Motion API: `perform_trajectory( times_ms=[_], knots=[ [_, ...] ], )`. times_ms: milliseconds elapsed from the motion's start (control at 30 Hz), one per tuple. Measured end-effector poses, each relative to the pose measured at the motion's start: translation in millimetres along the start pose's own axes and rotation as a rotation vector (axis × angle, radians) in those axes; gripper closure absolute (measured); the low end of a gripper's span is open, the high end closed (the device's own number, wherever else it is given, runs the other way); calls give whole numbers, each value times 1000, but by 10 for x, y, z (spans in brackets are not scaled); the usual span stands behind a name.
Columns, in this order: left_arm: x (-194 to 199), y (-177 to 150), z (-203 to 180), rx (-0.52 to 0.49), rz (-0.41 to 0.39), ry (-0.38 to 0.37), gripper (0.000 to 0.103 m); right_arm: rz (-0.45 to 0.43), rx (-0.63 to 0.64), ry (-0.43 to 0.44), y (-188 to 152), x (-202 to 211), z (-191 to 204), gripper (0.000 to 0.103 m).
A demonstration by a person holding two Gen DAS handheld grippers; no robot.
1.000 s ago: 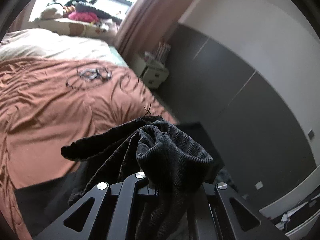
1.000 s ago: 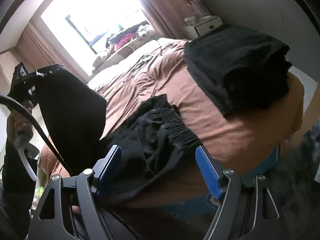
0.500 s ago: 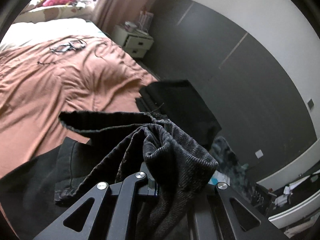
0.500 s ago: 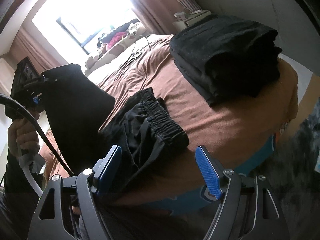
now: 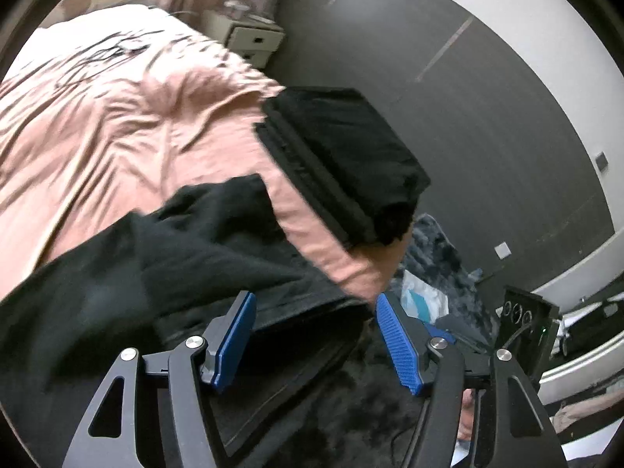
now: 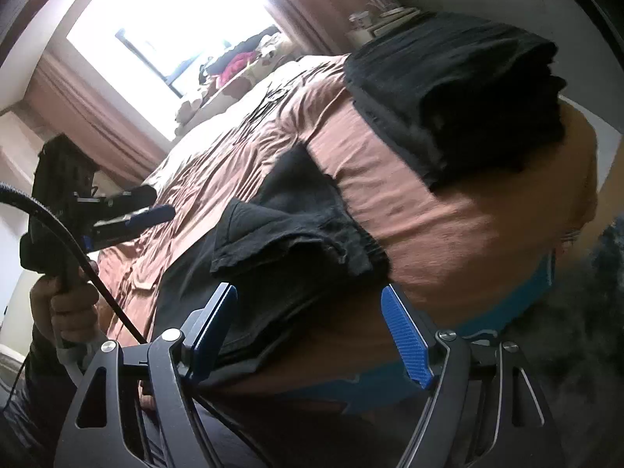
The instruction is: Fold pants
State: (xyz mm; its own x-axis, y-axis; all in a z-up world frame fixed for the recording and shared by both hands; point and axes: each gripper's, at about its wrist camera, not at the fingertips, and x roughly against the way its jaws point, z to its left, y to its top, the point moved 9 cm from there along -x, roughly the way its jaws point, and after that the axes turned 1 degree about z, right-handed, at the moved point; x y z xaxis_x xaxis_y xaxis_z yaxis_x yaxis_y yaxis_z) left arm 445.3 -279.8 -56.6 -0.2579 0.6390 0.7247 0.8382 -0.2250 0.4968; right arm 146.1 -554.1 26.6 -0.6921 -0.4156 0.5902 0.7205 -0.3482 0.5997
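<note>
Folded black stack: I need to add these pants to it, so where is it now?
The folded black stack sits at the bed's corner by the dark wall, right of the loose pants in both views.

bed (image 6: 409,199): brown cover | near edge: black pants (image 6: 288,234) | corner: folded black stack (image 6: 456,89)

2 grippers: left gripper (image 5: 314,335), right gripper (image 6: 308,325). 1 pants (image 6: 296,234), loose on near edge of 1 bed (image 6: 429,195). 1 stack (image 6: 460,93) of folded dark clothes, far right. 1 nightstand (image 5: 249,37), 1 window (image 6: 167,19), far.
</note>
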Motion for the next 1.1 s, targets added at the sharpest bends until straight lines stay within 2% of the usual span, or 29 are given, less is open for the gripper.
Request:
perform_trajectory(
  times_ms=[200, 467, 533, 600, 633, 667, 700, 767, 867, 1100],
  knots=[
    [364, -225, 664, 103, -49, 68, 36, 37, 37, -2, -19, -197, 102, 28],
    [1002, -645, 1512, 234, -121, 170, 36, 72, 71, -52, 69, -459, 79, 29],
    [1156, -770, 1677, 267, -135, 193, 36, 79, 67, -56, 111, -512, 67, 39],
    [1290, -904, 1831, 301, -147, 212, 36, 94, 59, -63, 133, -569, 42, 43],
    [1366, -986, 1912, 320, -154, 222, 36, 102, 56, -90, 149, -607, -14, 51],
    [1420, -1052, 1967, 335, -159, 230, 36, 110, 57, -103, 151, -634, -37, 65],
    [1472, -1121, 2024, 349, -163, 237, 36, 119, 51, -108, 152, -669, -71, 70],
    [1553, -1265, 2133, 377, -167, 253, 36, 134, 21, -122, 163, -717, -151, 89],
    [1617, -1469, 2302, 422, -165, 263, 36, 113, 8, -103, 235, -670, -146, 98],
    [1544, -1817, 2688, 532, -156, 235, 36, 77, 16, -150, 278, -581, -124, 99]
  ],
)
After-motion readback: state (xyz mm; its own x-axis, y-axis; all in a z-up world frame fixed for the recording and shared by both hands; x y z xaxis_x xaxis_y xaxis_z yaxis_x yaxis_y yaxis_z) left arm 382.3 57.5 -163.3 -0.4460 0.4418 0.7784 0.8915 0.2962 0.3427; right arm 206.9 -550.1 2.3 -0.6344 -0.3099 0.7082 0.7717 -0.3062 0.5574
